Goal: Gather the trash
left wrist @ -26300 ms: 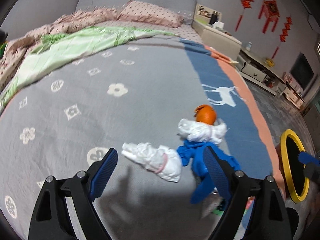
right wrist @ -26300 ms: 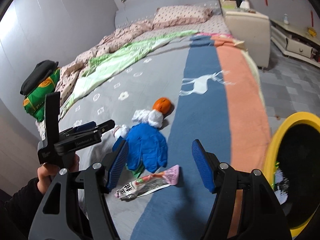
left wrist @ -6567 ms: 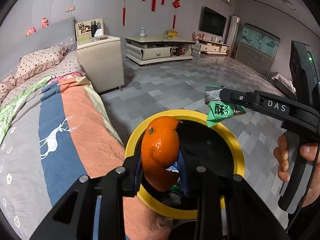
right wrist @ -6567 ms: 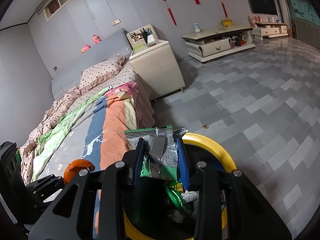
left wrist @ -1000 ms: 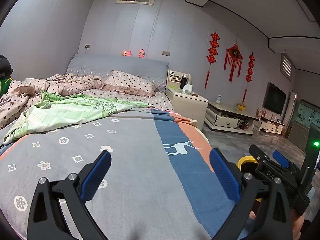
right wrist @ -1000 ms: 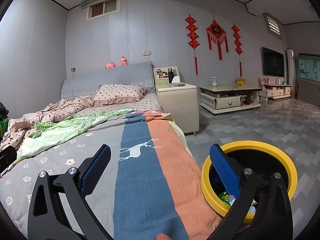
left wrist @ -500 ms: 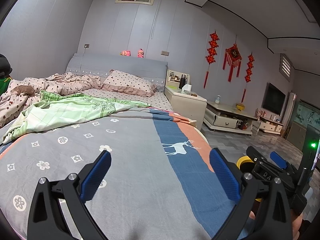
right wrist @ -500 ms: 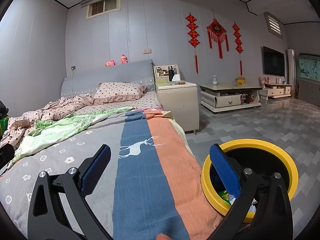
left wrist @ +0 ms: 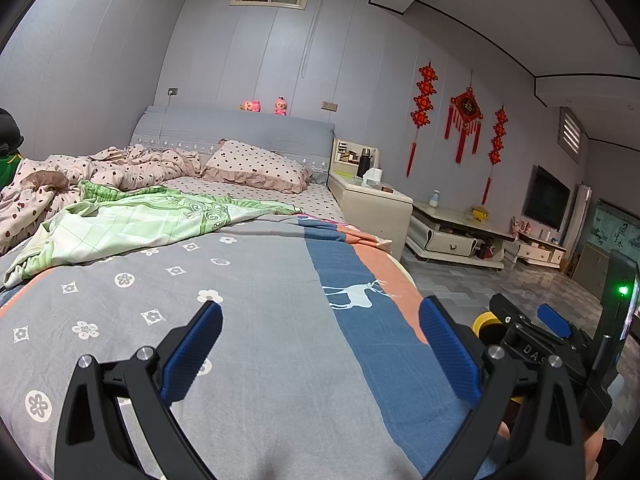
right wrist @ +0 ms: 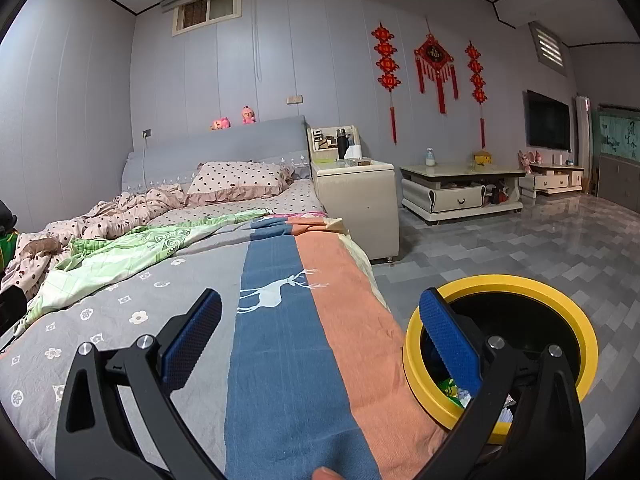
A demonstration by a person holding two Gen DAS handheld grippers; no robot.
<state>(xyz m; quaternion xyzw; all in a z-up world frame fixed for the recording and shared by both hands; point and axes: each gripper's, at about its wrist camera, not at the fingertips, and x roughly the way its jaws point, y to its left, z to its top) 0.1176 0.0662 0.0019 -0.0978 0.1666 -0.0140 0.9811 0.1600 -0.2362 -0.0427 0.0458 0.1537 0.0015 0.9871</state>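
While you hold your left gripper [left wrist: 320,344] above the grey flower-patterned bedspread [left wrist: 260,280], its blue-padded jaws stand wide apart with nothing between them. Your right gripper [right wrist: 320,336] is likewise spread and empty, over the blue and orange stripes. Trash [right wrist: 452,390] lies inside the round yellow-rimmed black bin [right wrist: 520,284] on the floor just beside the bed.

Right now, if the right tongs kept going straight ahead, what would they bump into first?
Probably the bedspread: the open right tongs point low along the bed. Nothing lies between them. The yellow bin stays off to the right. Depth is hard to judge.
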